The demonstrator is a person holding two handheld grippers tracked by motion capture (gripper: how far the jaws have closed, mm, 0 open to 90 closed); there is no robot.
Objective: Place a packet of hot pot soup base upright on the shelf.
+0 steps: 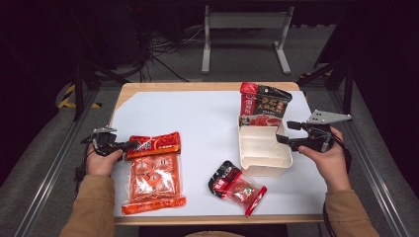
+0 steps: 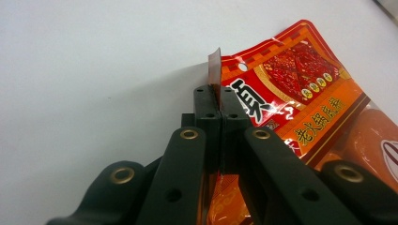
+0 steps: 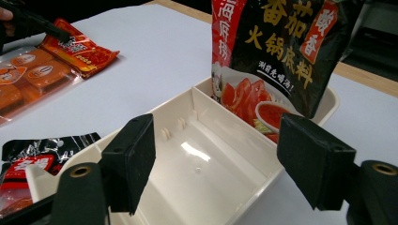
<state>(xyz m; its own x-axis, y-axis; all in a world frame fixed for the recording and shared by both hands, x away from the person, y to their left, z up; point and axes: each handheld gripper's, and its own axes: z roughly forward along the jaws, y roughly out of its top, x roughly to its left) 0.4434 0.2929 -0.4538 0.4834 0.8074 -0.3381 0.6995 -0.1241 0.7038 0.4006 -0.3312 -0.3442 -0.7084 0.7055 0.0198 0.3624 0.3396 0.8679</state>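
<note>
Two claws: left claw [image 2: 219, 101] pinches the orange packet's [image 1: 153, 143] edge (seemingly lifted); right claw [image 3: 225, 164] gapes over the tray [image 3: 211, 173].

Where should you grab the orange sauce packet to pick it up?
By its thin flat edge, coming in low from the left side. The orange sauce packet lies flat on the table, so its rim fits between jaws; the left gripper already pinches that edge.

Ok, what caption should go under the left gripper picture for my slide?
The left hand-held gripper pinches the edge of a red and orange sauce packet on the white table.
</note>
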